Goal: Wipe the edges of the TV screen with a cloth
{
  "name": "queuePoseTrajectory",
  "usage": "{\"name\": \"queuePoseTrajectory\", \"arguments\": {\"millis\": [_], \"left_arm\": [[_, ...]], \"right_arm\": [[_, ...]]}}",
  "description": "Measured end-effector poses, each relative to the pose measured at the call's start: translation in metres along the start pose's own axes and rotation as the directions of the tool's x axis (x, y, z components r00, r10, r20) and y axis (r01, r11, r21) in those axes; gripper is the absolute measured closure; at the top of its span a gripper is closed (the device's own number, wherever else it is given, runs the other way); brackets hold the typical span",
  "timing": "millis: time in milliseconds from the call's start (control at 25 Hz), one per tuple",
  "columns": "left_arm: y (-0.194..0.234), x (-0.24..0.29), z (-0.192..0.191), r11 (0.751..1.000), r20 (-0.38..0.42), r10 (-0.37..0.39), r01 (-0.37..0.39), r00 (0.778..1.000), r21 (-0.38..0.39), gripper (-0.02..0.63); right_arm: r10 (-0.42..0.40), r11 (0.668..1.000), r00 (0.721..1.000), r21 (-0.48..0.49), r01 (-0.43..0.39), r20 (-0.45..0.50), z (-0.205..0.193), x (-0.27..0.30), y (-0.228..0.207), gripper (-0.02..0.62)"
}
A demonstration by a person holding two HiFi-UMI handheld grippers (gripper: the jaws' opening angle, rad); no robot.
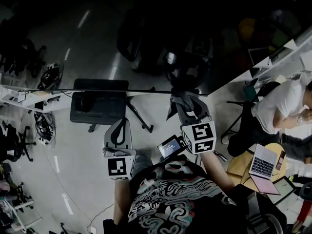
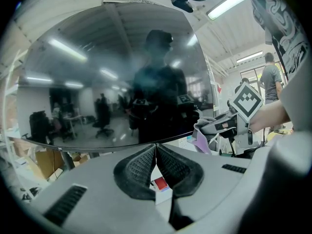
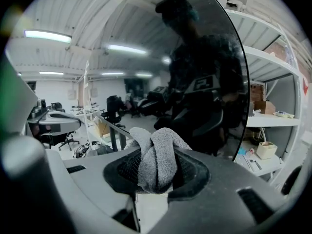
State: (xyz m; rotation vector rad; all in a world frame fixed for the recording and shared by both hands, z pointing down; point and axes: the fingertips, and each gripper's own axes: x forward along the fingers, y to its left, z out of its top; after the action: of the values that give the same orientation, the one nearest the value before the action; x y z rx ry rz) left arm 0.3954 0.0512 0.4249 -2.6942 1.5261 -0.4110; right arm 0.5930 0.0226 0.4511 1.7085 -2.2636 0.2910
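No text, label, brand or number is legible anywhere.

Cloth point(image 3: 155, 165) in right claw point(image 3: 157, 155), at right end of TV screen point(image 3: 204, 62).

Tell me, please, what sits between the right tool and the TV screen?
Only the bunched grey cloth, clamped in the right tool, lies between it and the TV screen. This shows in the right gripper view.

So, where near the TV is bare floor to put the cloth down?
Bare floor lies left of the left gripper, below the TV stand in the head view. The right side is crowded: desk, laptop, seated person.
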Motion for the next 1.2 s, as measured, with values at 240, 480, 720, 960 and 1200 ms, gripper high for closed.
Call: {"name": "queuePoseTrajectory", "arguments": {"millis": [240,480,720,960,1200], "left_arm": [[0.021,-0.01,-0.006,0.999,0.003,0.03,-0.03,1.0,-0.019,0.588],[0.035,-0.022,-0.006,0.998,-0.003,0.057,-0.057,0.998,-0.036,0.589],[0.059,-0.027,-0.019,0.995,-0.012,0.084,-0.084,0.996,-0.049,0.588],[0.076,-0.028,-0.022,0.994,-0.023,0.091,-0.092,0.996,-0.053,0.588],[0.09,-0.028,-0.021,0.993,-0.028,0.101,-0.103,0.994,-0.059,0.588]], "right_arm": [[0.017,1.0,1.0,-0.009,-0.017,-0.002,0.004,0.011,0.016,0.446],[0.04,0.999,0.999,-0.013,-0.04,-0.007,0.012,0.016,0.032,0.445],[0.059,0.998,0.998,-0.013,-0.059,-0.012,0.012,0.035,0.051,0.445],[0.073,0.997,0.997,-0.008,-0.073,-0.018,0.015,0.046,0.064,0.446],[0.088,0.996,0.996,-0.003,-0.088,-0.021,0.02,0.054,0.076,0.445]]}}
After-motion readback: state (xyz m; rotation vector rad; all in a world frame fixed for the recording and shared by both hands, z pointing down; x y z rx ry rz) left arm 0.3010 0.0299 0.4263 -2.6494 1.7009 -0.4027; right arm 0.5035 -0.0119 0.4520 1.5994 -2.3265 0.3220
